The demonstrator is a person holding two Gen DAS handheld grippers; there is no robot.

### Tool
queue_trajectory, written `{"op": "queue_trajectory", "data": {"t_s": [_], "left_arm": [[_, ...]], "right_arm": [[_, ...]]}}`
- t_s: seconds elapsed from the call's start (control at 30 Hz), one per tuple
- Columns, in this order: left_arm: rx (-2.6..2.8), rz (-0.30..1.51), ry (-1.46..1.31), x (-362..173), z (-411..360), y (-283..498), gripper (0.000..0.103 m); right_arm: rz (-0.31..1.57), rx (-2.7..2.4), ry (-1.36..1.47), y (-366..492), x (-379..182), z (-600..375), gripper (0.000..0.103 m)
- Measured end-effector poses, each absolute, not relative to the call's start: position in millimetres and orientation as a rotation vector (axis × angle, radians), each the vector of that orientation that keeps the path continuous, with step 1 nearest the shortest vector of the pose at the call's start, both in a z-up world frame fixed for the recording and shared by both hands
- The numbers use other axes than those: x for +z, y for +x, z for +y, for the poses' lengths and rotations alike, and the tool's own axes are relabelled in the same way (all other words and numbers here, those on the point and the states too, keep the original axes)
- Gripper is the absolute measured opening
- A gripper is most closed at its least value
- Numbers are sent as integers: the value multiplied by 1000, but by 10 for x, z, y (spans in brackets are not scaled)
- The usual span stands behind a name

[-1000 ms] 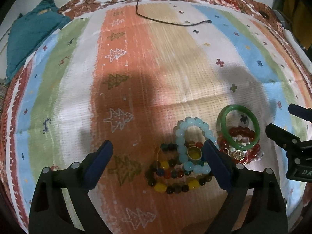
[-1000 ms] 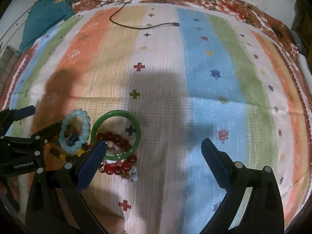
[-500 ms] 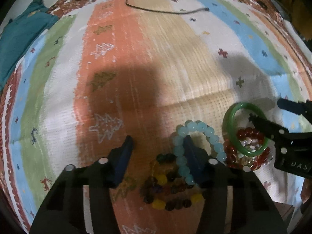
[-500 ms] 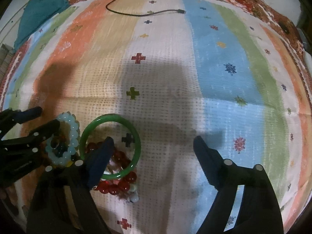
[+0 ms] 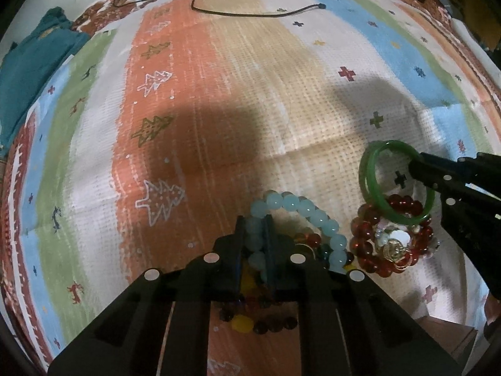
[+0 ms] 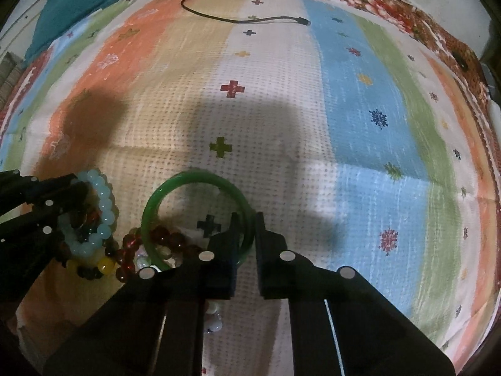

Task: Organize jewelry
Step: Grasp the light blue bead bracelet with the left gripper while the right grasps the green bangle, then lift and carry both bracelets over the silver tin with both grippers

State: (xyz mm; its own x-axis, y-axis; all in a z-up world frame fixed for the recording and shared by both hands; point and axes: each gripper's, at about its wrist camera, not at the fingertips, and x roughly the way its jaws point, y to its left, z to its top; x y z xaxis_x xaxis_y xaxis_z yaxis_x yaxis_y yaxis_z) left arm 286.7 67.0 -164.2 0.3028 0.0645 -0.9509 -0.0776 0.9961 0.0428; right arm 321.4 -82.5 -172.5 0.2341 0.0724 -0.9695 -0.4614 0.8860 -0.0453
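Note:
A pile of jewelry lies on a striped cloth (image 5: pixel 219 78). My left gripper (image 5: pixel 254 228) is shut on the pale blue bead bracelet (image 5: pixel 313 214), which lies over a dark and yellow bead bracelet (image 5: pixel 242 324). My right gripper (image 6: pixel 247 222) is shut on the right rim of the green bangle (image 6: pixel 175 188). The bangle (image 5: pixel 371 185) rests over a red bead bracelet (image 5: pixel 363 244) with a gold charm (image 5: pixel 394 247). The left gripper (image 6: pixel 75 185) shows at the left edge of the right wrist view, and the right gripper (image 5: pixel 416 159) at the right of the left wrist view.
A black cable (image 5: pixel 250 14) lies across the far end of the cloth. A teal cloth (image 5: pixel 28 62) sits at the far left edge. The striped cloth (image 6: pixel 360 109) stretches away beyond the jewelry and to its right.
Both grippers moved forward and down and closed: the left onto the pale blue bead bracelet, the right onto the green bangle's rim.

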Motion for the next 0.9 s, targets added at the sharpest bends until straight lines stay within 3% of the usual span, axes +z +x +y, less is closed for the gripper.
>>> {"op": "queue_trajectory", "data": {"t_s": [0.9], "left_arm": [[29, 1121, -113, -856, 544, 2413, 11]], "right_arm": [[1198, 390, -281, 2878, -1105, -991, 9]]}}
